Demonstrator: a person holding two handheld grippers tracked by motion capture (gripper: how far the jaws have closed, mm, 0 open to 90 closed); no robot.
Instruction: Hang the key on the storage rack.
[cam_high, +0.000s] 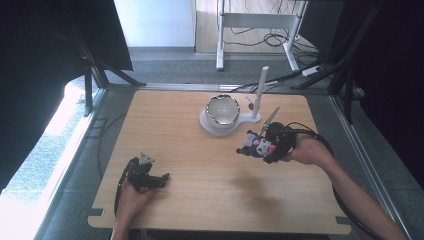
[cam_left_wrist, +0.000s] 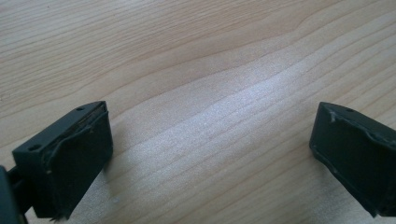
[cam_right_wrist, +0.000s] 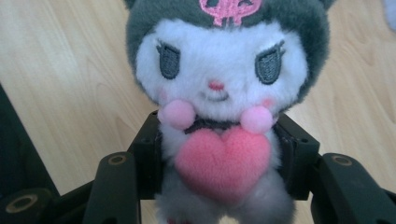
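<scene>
A small plush toy (cam_right_wrist: 219, 88) with a white face, dark grey hood and pink heart sits between the jaws of my right gripper (cam_right_wrist: 219, 154), which is shut on its body. In the high view the plush toy (cam_high: 256, 145) is held just above the table at the right, in front of the right gripper (cam_high: 261, 148). My left gripper (cam_high: 165, 177) rests low at the front left of the table, jaws wide apart. The left gripper (cam_left_wrist: 210, 154) has bare wood between its fingers (cam_left_wrist: 74, 154).
A white bowl with a dark patterned rim (cam_high: 223, 110) sits on a white stand base (cam_high: 207, 126) at the back middle, with an upright white post (cam_high: 260, 92) beside it. The wooden table (cam_high: 210, 195) ends at a front edge with notched corners.
</scene>
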